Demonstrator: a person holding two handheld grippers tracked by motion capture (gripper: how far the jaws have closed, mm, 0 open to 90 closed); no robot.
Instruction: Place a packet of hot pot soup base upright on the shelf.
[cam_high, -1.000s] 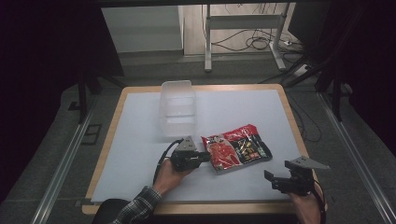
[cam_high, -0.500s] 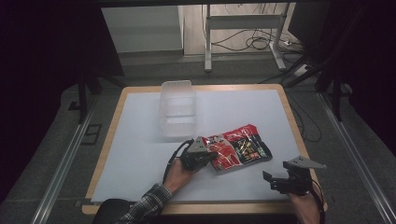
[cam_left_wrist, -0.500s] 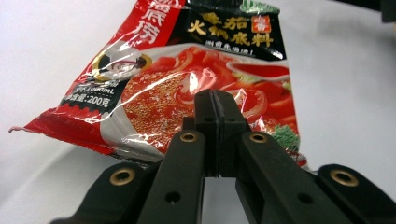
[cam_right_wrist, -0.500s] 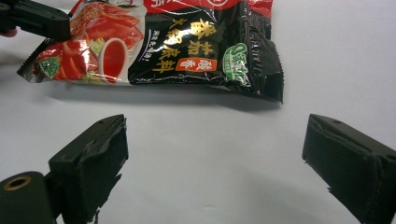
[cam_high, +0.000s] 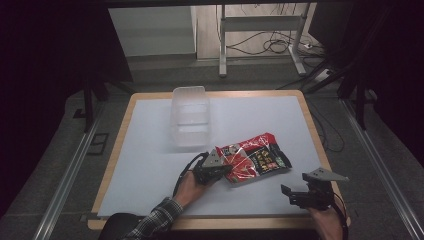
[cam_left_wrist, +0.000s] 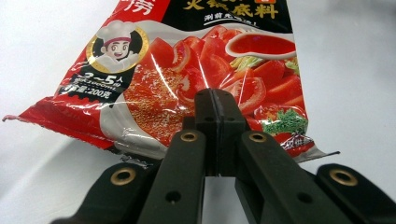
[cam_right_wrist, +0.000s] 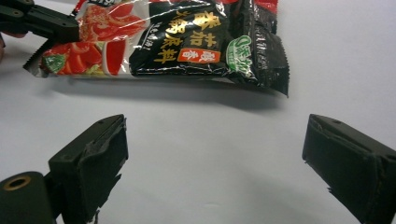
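Observation:
A red and black sauce packet lies flat on the white table top, right of centre. My left gripper reaches in from the left and is shut on the packet's near end, jaws pressed together over the crimped edge. In the right gripper view the same packet lies ahead, with the left gripper clamped on its left end. My right gripper hovers near the front right edge, a short way from the packet. Its jaws stand wide apart with only bare table between them.
A clear plastic box stands behind the packet, toward the table's far middle. The white mat has a wooden rim. Beyond the table are metal rails, a desk frame and cables on the floor.
The left hand has slid right, up to the packet's left end, and its jaws now clamp that end. The right hand has not moved.

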